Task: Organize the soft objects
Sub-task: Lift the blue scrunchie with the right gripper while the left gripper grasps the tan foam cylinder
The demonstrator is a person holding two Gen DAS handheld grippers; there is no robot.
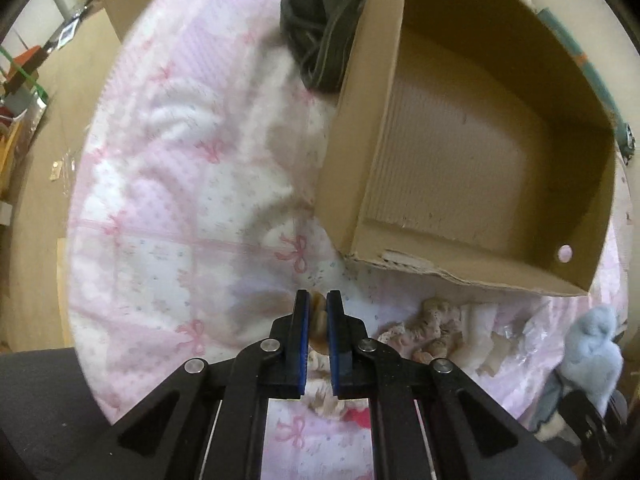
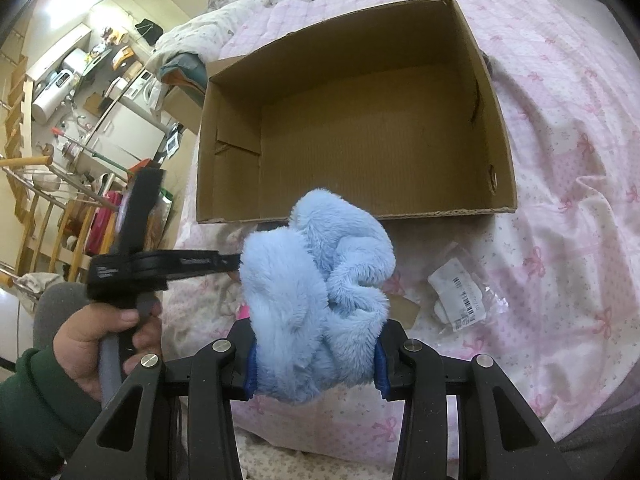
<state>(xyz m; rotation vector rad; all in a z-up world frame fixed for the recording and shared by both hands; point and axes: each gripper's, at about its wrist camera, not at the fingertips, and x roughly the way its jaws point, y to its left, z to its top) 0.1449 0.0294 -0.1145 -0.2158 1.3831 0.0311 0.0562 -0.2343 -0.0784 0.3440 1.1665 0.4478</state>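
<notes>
An open cardboard box (image 1: 472, 168) lies on a pink quilt with bow prints; it also shows in the right wrist view (image 2: 360, 128) and holds nothing. My left gripper (image 1: 318, 312) is shut on a small beige-brown soft thing (image 1: 319, 320), just above the quilt, in front of the box's near left corner. My right gripper (image 2: 316, 356) is shut on a fluffy light-blue soft thing (image 2: 316, 288), held above the quilt in front of the box; it also shows at the right edge of the left wrist view (image 1: 596, 356). The left gripper (image 2: 236, 262) shows there too, partly hidden behind the blue fluff.
A beige lacy soft thing (image 1: 436, 328) and white pieces (image 1: 484, 336) lie on the quilt before the box. A dark knitted bundle (image 1: 320, 24) lies behind the box's left wall. A clear plastic bag with a barcode label (image 2: 464, 292) lies on the quilt (image 2: 560, 160) at the right.
</notes>
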